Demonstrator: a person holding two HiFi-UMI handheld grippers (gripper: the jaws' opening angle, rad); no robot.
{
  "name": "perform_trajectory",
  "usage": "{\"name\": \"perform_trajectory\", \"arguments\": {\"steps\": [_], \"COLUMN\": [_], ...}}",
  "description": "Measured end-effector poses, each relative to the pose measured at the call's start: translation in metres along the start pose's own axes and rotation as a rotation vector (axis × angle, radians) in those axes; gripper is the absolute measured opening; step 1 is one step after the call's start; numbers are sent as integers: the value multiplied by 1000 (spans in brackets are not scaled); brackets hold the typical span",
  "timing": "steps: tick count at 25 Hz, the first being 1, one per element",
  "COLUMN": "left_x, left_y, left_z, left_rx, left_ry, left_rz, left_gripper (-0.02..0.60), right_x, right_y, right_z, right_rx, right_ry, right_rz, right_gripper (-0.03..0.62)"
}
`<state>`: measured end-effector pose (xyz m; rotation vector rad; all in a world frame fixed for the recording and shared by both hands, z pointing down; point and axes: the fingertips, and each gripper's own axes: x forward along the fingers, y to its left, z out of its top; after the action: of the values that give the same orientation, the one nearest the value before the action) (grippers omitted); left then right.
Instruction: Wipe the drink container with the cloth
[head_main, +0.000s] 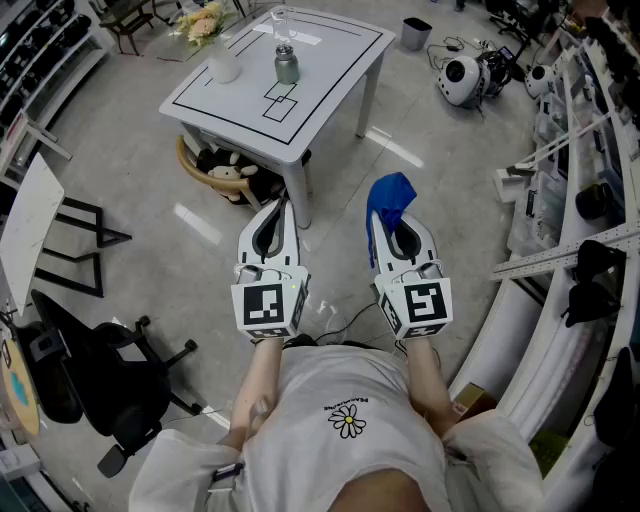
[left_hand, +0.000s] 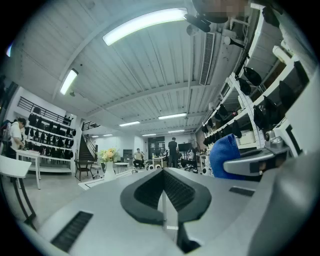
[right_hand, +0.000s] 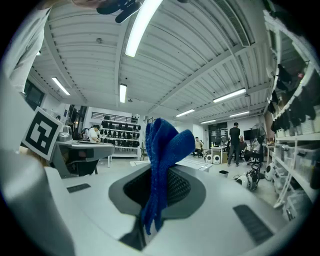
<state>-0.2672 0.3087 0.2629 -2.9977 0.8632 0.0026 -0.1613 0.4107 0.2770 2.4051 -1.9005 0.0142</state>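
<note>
Head view: the drink bottle (head_main: 287, 66) stands upright on the white bench (head_main: 335, 70), well apart from both tongs, with a flower vase (head_main: 222, 62) near it. The left tongs (head_main: 283, 204) and right tongs (head_main: 386, 214) point level toward the bench, and a blue cloth (head_main: 388, 192) sticks out of the right pair. The step in hand looks like the approach: come up squarely so both arms reach the bottle without brushing the vase.

Left gripper view: the left tongs (left_hand: 162, 192) are pressed together on nothing. They will probably need to spread to steady the bottle.

Right gripper view: the right tongs (right_hand: 156, 192) pinch the cloth (right_hand: 162, 150). Most of it stands free beyond the pads, which should suit wiping if the pinch holds.
</note>
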Motion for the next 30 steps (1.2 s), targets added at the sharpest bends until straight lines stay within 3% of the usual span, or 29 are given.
{"name": "perform_trajectory", "arguments": {"steps": [12, 16, 22, 30], "left_x": [15, 21, 50, 128], "left_y": [-8, -8, 3, 17], "left_z": [-10, -33, -59, -89], "left_rx": [-23, -73, -78, -101], "left_ry": [16, 97, 202, 296], "left_rz": [-22, -2, 33, 41], "left_gripper": [-3, -3, -3, -3], "right_x": [3, 8, 30, 93], "right_y": [-9, -15, -31, -68], "right_z": [-7, -19, -37, -52], "right_rx": [18, 37, 44, 22], "right_ry": [-1, 23, 72, 90], "right_rz": [-7, -12, -21, -10], "right_gripper": [43, 43, 43, 43]}}
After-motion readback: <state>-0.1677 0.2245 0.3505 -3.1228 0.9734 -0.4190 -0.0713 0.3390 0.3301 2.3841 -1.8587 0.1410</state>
